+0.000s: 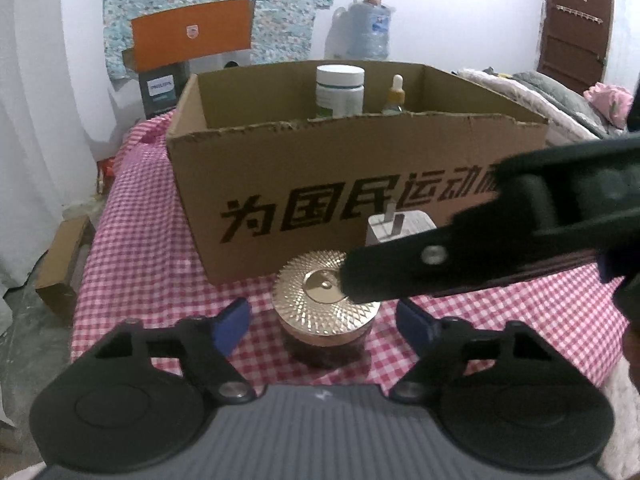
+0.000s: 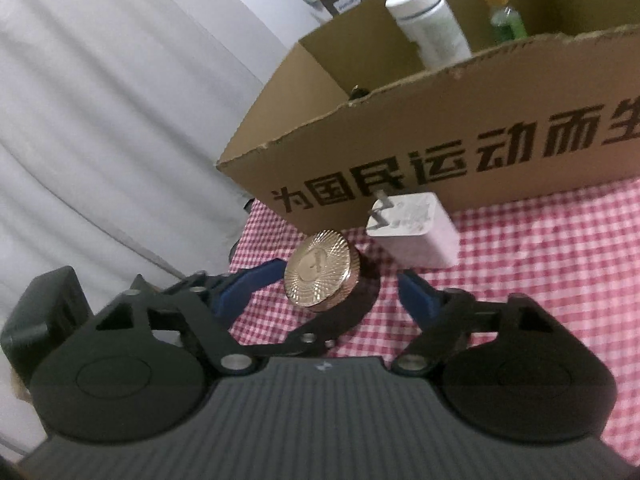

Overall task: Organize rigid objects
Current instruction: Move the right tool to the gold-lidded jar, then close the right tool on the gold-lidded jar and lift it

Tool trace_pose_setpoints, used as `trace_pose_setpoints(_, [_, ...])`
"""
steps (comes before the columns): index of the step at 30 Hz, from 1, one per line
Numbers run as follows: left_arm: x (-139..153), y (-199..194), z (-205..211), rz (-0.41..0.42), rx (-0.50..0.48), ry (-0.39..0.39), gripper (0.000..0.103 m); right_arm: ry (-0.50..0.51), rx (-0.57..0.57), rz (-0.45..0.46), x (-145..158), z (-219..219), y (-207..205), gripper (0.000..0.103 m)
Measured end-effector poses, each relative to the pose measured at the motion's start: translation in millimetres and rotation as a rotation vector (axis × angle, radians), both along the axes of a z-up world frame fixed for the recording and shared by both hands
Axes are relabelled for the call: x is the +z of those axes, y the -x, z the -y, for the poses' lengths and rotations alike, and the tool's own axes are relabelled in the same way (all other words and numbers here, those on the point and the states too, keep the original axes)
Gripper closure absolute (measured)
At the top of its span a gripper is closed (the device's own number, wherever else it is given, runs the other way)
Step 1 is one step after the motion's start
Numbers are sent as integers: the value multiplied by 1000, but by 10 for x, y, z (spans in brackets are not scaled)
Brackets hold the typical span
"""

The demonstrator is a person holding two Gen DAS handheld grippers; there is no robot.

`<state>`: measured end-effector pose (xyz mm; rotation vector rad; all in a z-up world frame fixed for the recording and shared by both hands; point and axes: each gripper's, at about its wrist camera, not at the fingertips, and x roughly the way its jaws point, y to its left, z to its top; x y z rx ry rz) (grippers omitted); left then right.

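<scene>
Door (image 1: 576, 24) | left wrist only; curtain (image 2: 100, 120) | right wrist only

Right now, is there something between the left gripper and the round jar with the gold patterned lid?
Nothing lies between the left gripper and the dark jar with the gold patterned lid; its blue fingers flank it without touching. However, a black finger of the right gripper reaches over the lid from the right, crowding it.
</scene>
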<state>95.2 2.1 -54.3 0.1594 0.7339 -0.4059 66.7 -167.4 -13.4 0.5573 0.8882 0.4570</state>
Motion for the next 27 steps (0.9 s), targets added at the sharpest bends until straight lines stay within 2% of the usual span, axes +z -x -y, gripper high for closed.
trace_pose_setpoints(5, [-47,-37,25,-20,-5,8,45,-18,-4,-45,-110,-62,-136,52])
trace_pose_setpoints(8, [-47,-35,23,-20,4,3,46,-14,-6,-57,-146,-82,-171,58])
trace_pose_setpoints(18, [-24,133,117,-36,-38,-1,46,-5,-2,-87,-142,26,-64,59])
trace_pose_setpoints(27, [8,374,209,-91,-120,46,46,30,-4,-114,-121,197,196,58])
